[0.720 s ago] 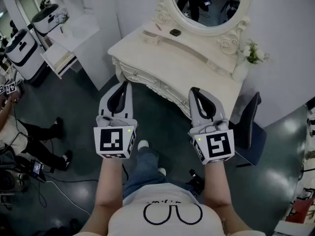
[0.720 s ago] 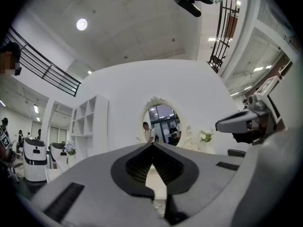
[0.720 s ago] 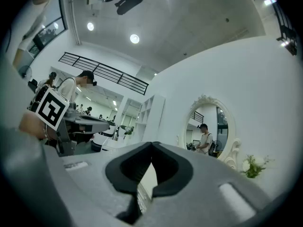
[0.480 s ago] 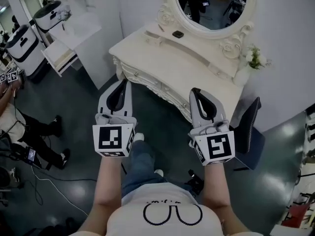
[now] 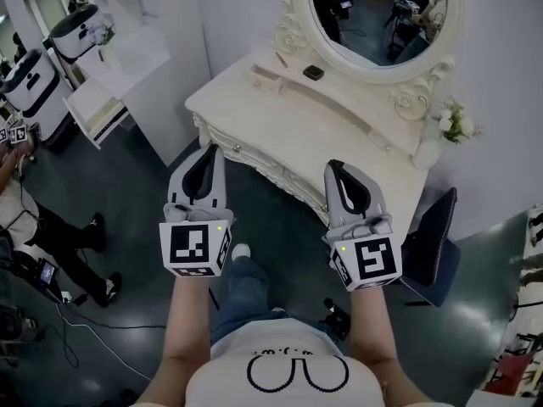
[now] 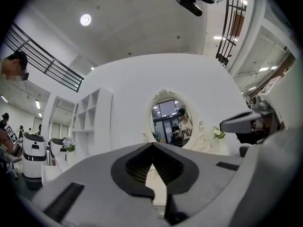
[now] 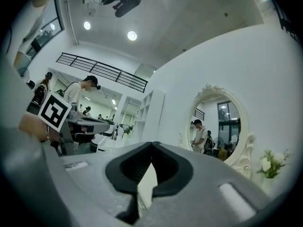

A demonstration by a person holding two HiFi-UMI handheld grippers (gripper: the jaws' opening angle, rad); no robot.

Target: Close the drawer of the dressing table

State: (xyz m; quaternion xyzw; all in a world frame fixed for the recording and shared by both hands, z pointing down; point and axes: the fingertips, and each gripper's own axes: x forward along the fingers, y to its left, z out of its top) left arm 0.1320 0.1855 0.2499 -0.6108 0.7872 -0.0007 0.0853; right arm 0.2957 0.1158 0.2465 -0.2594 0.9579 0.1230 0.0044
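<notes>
Dark glossy floor, white walls. White dressing-table bench [image 5: 280, 108] w/ oval mirror [image 5: 382, 11] stands against the wall, ahead of the person. Drawer row [image 5: 254, 155] runs along the bench's front edge, diagonal in head view from upper left to lower right. Can't tell which drawer sticks out, if any; the fronts look near flush from here. Side drawer [image 5: 97, 113] on the white unit far left is plainly pulled out, but that's not this bench.

L gripper [image 5: 206, 153] and R gripper [image 5: 333, 166] sit side by side, both pointing at the row, neither touching it. Fingers on both are clenched tip to tip, nothing btwn them.

Judgement: closing not begun, approach only. L tips line up w/ the row's left end, R w/ its middle-right, and both look abt equally short of it. The push should go straight in, square to the row's long axis, by whichever hand faces the open front.
</notes>
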